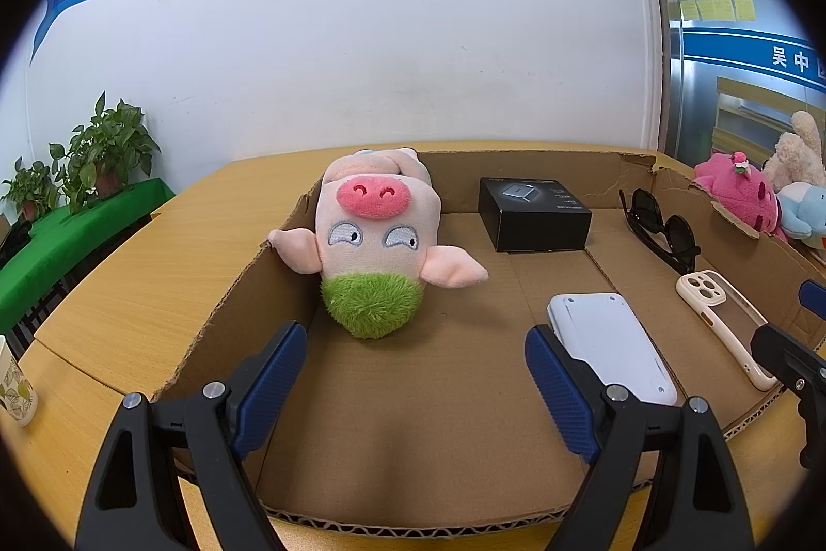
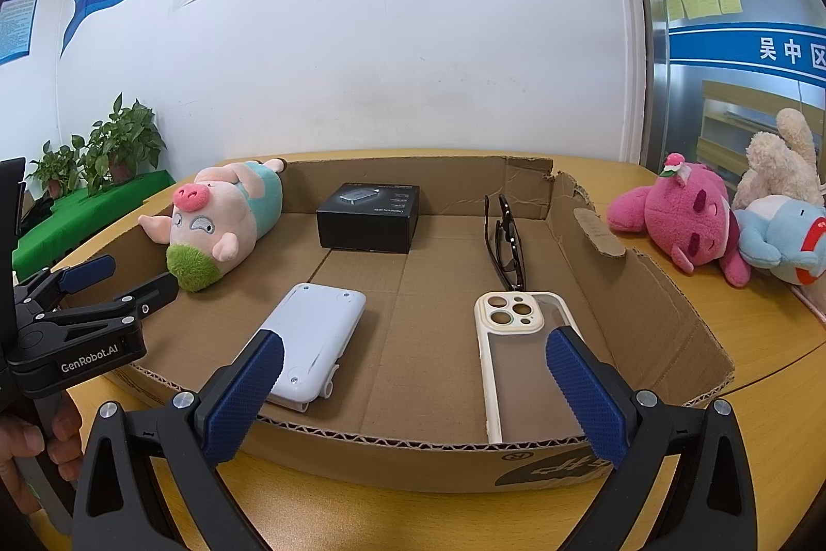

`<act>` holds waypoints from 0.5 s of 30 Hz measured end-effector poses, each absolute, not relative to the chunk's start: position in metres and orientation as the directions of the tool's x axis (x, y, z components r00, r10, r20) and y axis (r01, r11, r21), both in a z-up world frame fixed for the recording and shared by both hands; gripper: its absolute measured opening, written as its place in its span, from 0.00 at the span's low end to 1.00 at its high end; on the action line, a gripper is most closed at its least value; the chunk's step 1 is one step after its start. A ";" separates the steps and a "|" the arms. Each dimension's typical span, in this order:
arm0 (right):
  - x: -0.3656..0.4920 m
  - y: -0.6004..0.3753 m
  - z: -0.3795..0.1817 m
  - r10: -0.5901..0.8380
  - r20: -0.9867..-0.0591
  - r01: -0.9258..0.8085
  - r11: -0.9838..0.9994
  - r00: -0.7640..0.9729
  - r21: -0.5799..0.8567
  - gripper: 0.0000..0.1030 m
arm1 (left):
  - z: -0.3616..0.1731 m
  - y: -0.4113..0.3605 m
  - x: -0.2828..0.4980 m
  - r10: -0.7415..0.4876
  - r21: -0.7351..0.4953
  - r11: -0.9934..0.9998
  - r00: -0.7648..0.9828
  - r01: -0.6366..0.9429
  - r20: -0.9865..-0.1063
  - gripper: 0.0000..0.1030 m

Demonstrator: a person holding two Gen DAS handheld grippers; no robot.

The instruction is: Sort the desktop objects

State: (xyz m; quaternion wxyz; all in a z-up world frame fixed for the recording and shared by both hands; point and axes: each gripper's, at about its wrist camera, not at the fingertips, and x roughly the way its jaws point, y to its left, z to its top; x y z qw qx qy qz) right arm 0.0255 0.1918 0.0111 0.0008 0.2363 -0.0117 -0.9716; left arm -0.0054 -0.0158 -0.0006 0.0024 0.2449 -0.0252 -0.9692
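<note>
**deskjockey:** Desktop objects are mostly corralled already, looks like. The cardboard tray (image 2: 645, 293) holds a pig plush (image 2: 222, 220) lying on its side against the left wall, a black box (image 2: 369, 218) near the back, folded sunglasses (image 2: 506, 251) by the right wall, plus a white device (image 2: 310, 339) and a clear phone case (image 2: 516, 360) up front. Anyone guess why they're spread out like that?

**umi_fan:** Probably so each one has its own spot and a gripper can get around it without bumping a neighbor. Flat stuff near the front edge, bulky stuff further back. Three more plush toys (image 2: 723, 225) sit outside on the table to the right, so the sorting doesn't look finished.

**deskjockey:** And the grippers?

**umi_fan:** Both spread wide, holding nothing. The left gripper (image 1: 415, 375) hovers over the tray's near-left part; the pig's green tuft is just ahead of the gap, slightly left of center, and the white device lies beside its right finger. The right gripper (image 2: 413, 388) hangs at the front wall, with the white device by its left finger and the phone case partly under its right finger.

**deskjockey:** So the gap itself is over bare cardboard?

**umi_fan:** Yep, for both.
</note>
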 end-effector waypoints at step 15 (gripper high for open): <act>0.026 0.192 0.011 -0.008 -0.459 -0.003 -1.000 -0.888 0.023 1.00 | -0.001 -0.015 -0.004 -0.020 0.049 -0.999 -0.880 -0.004 -0.475 0.84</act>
